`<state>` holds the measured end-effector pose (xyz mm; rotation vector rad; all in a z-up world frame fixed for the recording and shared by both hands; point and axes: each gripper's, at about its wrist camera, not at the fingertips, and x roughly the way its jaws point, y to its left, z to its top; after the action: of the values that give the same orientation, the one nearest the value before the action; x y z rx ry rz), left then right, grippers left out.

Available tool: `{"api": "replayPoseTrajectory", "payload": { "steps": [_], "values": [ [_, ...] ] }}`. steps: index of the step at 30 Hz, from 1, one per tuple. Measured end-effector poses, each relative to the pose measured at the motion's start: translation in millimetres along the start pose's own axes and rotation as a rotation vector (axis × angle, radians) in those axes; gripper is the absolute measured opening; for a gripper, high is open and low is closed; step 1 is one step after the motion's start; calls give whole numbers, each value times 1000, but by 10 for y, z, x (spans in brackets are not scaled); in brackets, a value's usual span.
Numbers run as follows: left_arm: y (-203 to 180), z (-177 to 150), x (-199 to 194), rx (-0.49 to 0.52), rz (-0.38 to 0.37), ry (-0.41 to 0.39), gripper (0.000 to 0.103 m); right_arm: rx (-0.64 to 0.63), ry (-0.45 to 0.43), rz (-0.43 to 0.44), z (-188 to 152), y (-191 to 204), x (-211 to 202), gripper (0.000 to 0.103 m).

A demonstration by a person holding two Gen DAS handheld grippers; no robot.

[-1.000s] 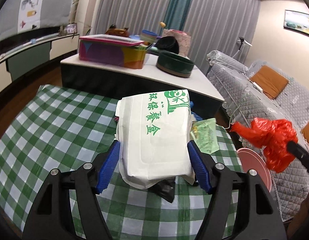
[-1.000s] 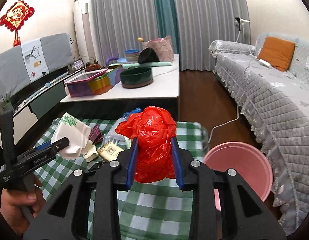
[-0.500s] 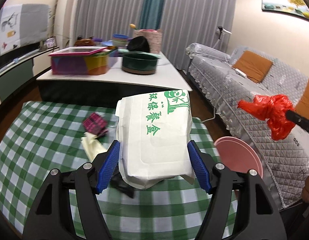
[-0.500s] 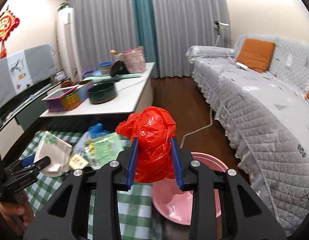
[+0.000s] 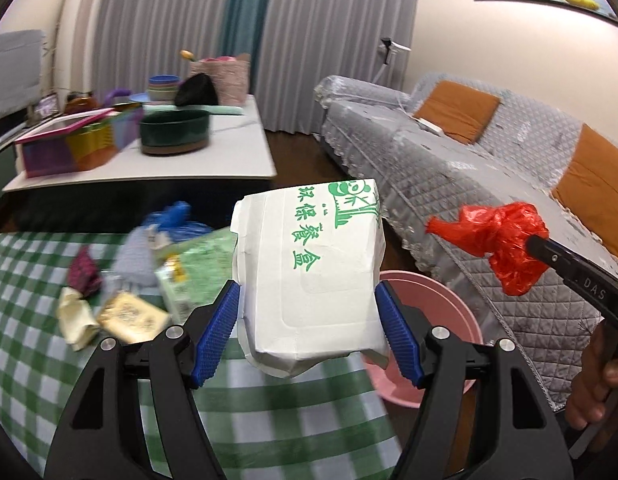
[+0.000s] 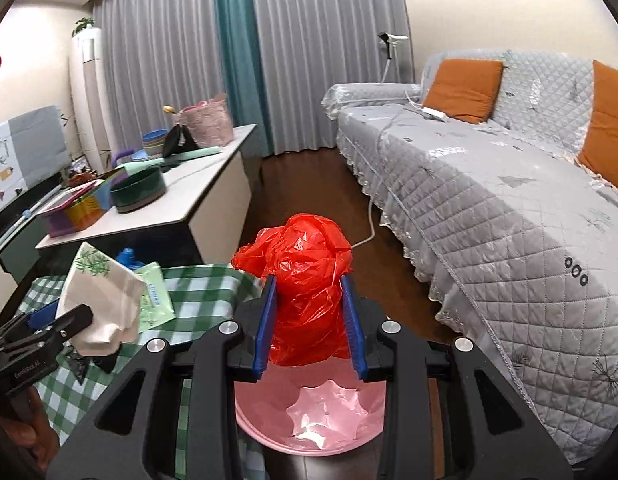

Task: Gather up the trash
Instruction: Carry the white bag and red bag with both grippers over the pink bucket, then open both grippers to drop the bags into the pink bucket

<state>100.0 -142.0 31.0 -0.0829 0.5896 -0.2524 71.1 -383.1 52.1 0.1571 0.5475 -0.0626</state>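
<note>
My left gripper [image 5: 309,312] is shut on a white paper meal box [image 5: 321,272] with green print, held above the right edge of the green-checked table [image 5: 37,344]. The same box [image 6: 105,296] shows at the left of the right wrist view. My right gripper [image 6: 309,312] is shut on a crumpled red plastic bag [image 6: 309,272], which hangs right above the pink bin [image 6: 253,420] on the floor. In the left wrist view the bin [image 5: 449,300] stands just past the table's right side, with the red bag [image 5: 505,240] above it.
Loose trash lies on the checked cloth: a green packet [image 5: 197,264], a yellow wrapper [image 5: 129,316], a blue bag [image 5: 177,220]. Beyond stands a white low table [image 5: 213,156] with bowls and boxes. A grey quilted sofa [image 6: 489,200] runs along the right, across a strip of dark floor.
Both grippers have swung right, off the middle of the table toward the pink bin. The red bag now hangs over the bin. Both grips are unchanged.
</note>
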Motion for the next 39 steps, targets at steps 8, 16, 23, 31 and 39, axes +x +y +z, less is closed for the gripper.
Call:
{"api": "replayPoseTrajectory", "payload": {
  "steps": [8, 16, 23, 31, 39],
  "values": [
    [-401, -79, 435, 51, -51, 51, 68, 14, 16, -28, -37, -90, 114, 32],
    [-584, -186, 741, 92, -75, 103, 68, 30, 54, -42, -91, -193, 274, 33],
    [-695, -258, 891, 109, -98, 143, 76, 48, 71, -40, -97, -235, 339, 39],
    [-715, -236, 874, 107, -95, 138, 77, 58, 71, -43, -87, -236, 346, 51],
    [-636, -170, 750, 101, -86, 119, 77, 54, 65, -39, -65, -202, 349, 51]
  ]
}}
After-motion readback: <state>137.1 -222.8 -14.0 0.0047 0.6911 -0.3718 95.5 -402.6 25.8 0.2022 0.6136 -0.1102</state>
